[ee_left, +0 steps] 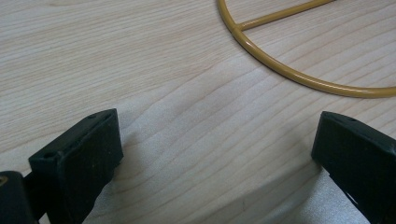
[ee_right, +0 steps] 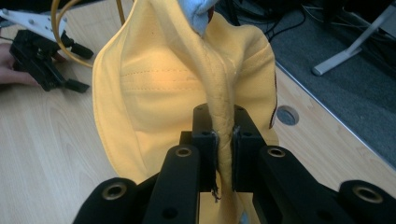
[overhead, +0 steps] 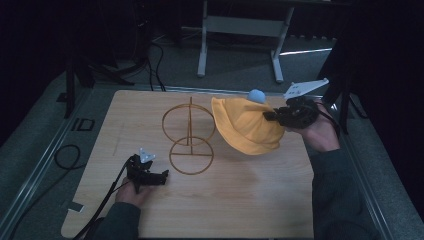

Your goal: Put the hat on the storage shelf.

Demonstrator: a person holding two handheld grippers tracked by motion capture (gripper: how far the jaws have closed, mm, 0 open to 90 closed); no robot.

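Our right gripper (overhead: 270, 116) clamps the yellow hat (overhead: 245, 125) aloft beside the wire hat stand (overhead: 190, 137); our left gripper (overhead: 162, 175), jaws apart, rests on the bench (overhead: 240, 200). Hanging remains.

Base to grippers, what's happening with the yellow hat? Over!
Right hand-held gripper shut on hat, held up beside wire stand. Left hand-held gripper open, low over table. Nothing between hat and stand.

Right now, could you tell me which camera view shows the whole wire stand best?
The high view: the wire stand shows whole, upright ring over flat base ring. The left gripper view catches just an arc of its base; the right gripper view glimpses wire behind the yellow hat.
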